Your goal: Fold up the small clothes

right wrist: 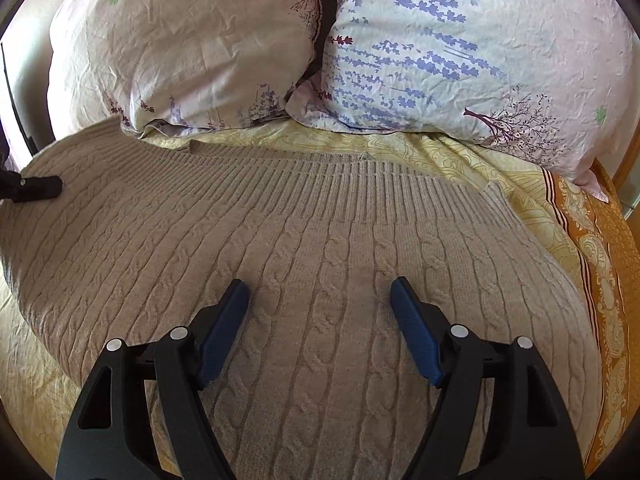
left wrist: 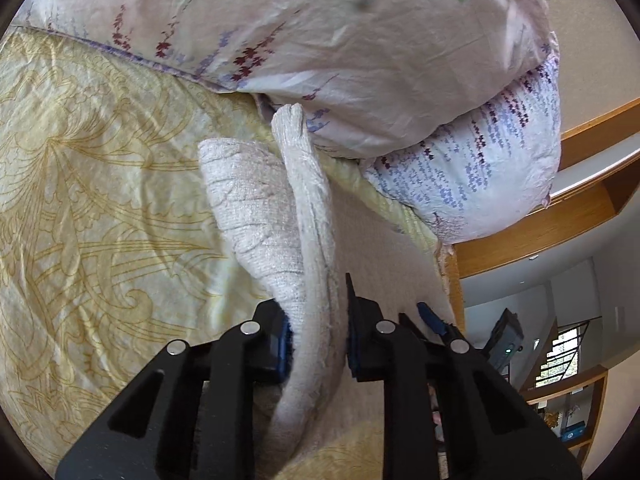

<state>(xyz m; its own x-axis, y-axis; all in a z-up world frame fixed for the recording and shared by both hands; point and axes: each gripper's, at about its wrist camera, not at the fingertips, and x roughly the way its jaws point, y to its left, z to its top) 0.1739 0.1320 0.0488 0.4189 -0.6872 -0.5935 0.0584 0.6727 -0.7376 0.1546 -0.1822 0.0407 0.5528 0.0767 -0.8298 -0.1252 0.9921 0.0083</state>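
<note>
A beige cable-knit sweater (right wrist: pixel 320 248) lies spread on the bed, its ribbed hem toward the pillows. My right gripper (right wrist: pixel 320 300) is open and empty, its fingers hovering just above the sweater's middle. My left gripper (left wrist: pixel 318 332) is shut on a fold of the sweater (left wrist: pixel 280 208), lifting its edge so the knit rises in a ridge between the blue pads. In the right wrist view the left gripper's tip (right wrist: pixel 36 188) shows at the sweater's far left edge.
Two floral pillows (right wrist: pixel 200 48) (right wrist: pixel 460 52) lie at the head of the bed behind the sweater. A yellow patterned bedsheet (left wrist: pixel 88 200) covers the bed. A wooden bed frame (left wrist: pixel 540 224) and shelves stand at the right.
</note>
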